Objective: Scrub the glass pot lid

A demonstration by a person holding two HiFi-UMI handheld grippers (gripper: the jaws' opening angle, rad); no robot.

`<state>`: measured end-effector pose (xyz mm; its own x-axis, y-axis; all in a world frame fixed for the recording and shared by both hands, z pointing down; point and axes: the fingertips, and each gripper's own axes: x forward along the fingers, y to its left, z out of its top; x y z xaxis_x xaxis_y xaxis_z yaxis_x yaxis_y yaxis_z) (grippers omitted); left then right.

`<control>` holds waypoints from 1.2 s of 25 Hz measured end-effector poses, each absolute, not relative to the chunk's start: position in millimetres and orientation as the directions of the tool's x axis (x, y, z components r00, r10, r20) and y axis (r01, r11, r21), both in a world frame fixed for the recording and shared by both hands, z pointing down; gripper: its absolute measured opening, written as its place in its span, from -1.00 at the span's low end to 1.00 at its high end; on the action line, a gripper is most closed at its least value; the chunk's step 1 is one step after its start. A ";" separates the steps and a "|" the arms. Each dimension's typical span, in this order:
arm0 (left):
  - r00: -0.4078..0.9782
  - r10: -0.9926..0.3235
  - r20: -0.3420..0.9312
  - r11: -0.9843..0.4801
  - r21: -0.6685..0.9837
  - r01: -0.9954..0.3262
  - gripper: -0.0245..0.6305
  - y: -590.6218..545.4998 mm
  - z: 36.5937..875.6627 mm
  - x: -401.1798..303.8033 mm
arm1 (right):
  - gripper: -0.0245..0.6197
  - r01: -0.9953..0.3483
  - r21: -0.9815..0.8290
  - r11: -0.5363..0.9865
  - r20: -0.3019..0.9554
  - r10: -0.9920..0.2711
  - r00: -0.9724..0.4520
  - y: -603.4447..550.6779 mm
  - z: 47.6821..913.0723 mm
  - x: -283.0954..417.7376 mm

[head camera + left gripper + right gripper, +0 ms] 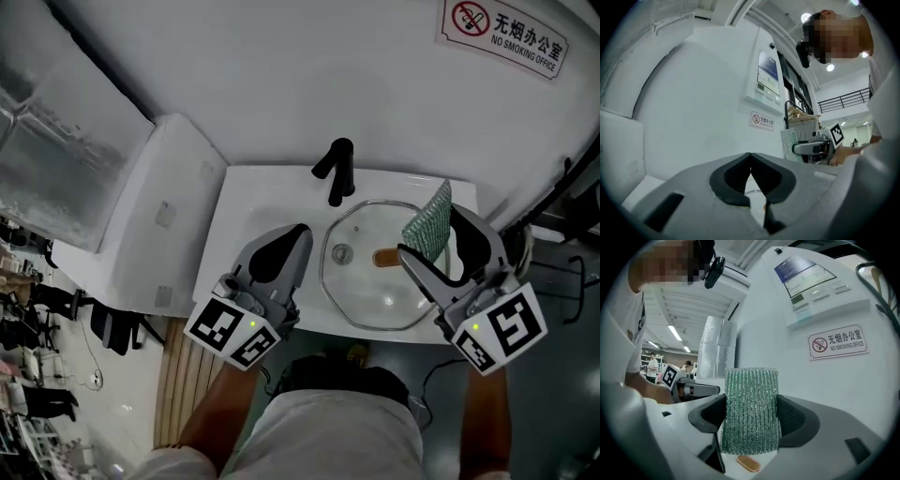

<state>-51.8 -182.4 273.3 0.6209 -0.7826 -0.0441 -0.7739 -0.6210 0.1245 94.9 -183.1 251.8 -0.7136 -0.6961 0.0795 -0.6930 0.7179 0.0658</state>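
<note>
The glass pot lid [375,292] lies in the white sink [234,225] with its brown knob [385,257] up; the knob [748,463] also shows just under the sponge in the right gripper view. My right gripper [427,239] is shut on a green mesh scrub sponge [428,222], held upright over the lid's right side. The sponge [751,411] fills the gap between the jaws. My left gripper [298,234] hovers over the sink left of the lid, shut with nothing in it; its jaws [750,159] meet at the tips.
A black faucet [336,171] stands at the back of the sink, and the drain [342,251] sits under the lid's left part. A white cabinet [150,225] adjoins the sink on the left. A no-smoking sign [503,36] hangs on the wall.
</note>
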 end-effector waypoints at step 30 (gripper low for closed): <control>0.738 -0.462 0.492 -0.635 0.398 -0.662 -0.38 -240.0 464.2 -53.0 | 0.11 -0.257 0.042 0.966 0.830 -0.177 -0.529 -269.8 430.7 46.3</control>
